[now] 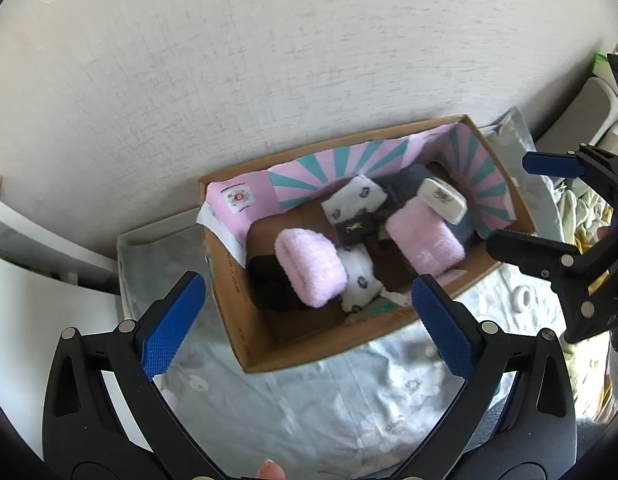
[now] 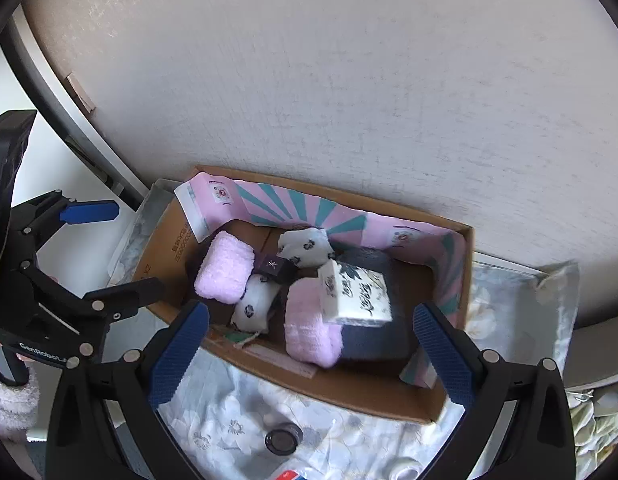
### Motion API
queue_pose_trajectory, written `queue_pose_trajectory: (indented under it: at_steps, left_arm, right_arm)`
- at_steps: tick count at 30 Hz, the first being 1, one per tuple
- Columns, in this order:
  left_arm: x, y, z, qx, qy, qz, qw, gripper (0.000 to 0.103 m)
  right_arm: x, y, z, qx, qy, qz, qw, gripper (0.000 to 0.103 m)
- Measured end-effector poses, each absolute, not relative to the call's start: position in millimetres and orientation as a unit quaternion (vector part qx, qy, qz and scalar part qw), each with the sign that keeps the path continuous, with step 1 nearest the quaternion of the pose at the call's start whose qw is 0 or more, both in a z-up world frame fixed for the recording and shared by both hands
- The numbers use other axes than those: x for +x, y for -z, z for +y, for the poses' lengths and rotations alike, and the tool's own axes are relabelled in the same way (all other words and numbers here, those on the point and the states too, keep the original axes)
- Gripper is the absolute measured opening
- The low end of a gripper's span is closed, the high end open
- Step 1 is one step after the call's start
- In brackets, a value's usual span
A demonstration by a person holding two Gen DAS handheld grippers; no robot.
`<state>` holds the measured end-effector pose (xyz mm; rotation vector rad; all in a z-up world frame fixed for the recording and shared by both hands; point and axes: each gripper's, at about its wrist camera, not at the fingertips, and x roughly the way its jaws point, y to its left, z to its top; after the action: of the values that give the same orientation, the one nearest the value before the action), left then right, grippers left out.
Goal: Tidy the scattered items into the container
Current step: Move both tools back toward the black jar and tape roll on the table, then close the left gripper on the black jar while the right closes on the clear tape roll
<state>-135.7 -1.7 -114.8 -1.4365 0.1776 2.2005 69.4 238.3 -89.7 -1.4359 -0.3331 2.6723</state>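
An open cardboard box (image 1: 245, 340) (image 2: 369, 398) lined with pink and teal paper stands on a floral sheet against the wall. It holds two pink fluffy rolls (image 1: 311, 266) (image 2: 225, 272), white patterned bundles (image 1: 355, 198) (image 2: 305, 246), a small black box (image 1: 355, 228) (image 2: 275, 266), a tissue pack (image 1: 443, 200) (image 2: 359, 294) and dark cloth. My left gripper (image 1: 309, 320) is open and empty over the box's near side. My right gripper (image 2: 309, 352) is open and empty above the box's front wall. A small black round lid (image 2: 283, 440) lies on the sheet in front of the box.
A white tape roll (image 1: 523, 298) lies on the sheet right of the box. The textured wall (image 1: 269, 60) stands just behind the box. A white and grey chair (image 1: 581, 116) is at the far right. A red and blue item (image 2: 289, 475) shows at the bottom edge.
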Motion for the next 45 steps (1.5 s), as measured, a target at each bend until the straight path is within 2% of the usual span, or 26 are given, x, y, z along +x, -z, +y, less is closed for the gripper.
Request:
queue_pose_trajectory:
  at_steps: [11,18,22,33,39,41,45]
  left_arm:
    - [-94,98,6,-0.508,-0.815,0.049,0.275,0.103]
    - [-54,100,31,-0.494,-0.815,0.060,0.297,0.103]
    - [-36,108,46,-0.498,-0.810,0.060,0.304,0.103]
    - [13,153,88,-0.529,-0.789,0.037,0.311,0.102]
    - [16,183,102,-0.529,-0.793,0.010,0.302,0.099]
    - [14,194,107,-0.534,-0.793,0.011,0.292,0.093]
    - [8,212,111,-0.541,-0.793,0.005,0.279,0.091]
  right_arm:
    - [122,77,253,-0.478,-0.871,-0.105,0.031,0.102]
    - [164,72,271,-0.450,-0.881,-0.127,0.073,0.102]
    - [180,75,288,-0.452,-0.882,-0.107,0.083,0.102]
    - [213,128,339,-0.493,-0.860,-0.084,0.099,0.102]
    - [232,157,357,-0.496,-0.855,-0.101,0.107,0.102]
    - [237,169,361,-0.496,-0.857,-0.096,0.106,0.095]
    - [238,188,366,-0.495,-0.856,-0.106,0.107,0.086]
